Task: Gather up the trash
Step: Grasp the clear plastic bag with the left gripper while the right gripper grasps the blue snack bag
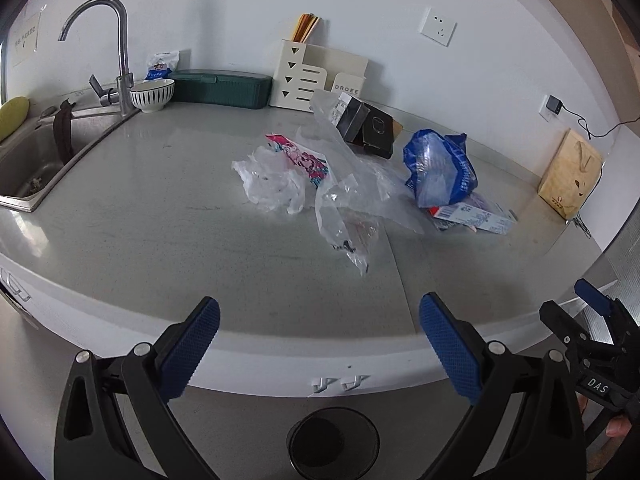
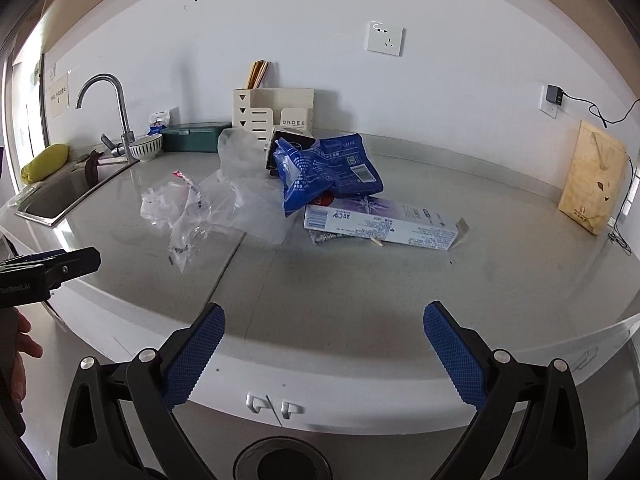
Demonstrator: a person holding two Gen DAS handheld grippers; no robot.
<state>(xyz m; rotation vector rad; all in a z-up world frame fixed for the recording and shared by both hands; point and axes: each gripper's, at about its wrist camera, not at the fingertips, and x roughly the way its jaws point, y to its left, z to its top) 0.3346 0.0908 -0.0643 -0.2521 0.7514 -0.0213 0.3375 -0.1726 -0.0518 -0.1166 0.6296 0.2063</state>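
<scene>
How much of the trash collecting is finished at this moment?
Nothing looks collected yet. Both the left gripper and right gripper are open and empty, short of the counter. Still left: the clear plastic bags, blue bag, toothpaste box and black box.

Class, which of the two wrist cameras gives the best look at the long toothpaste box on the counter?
The right wrist view: the toothpaste box lies nearly full length, printed side showing. The left wrist view shows only its end, mostly hidden behind the blue bag.
</scene>
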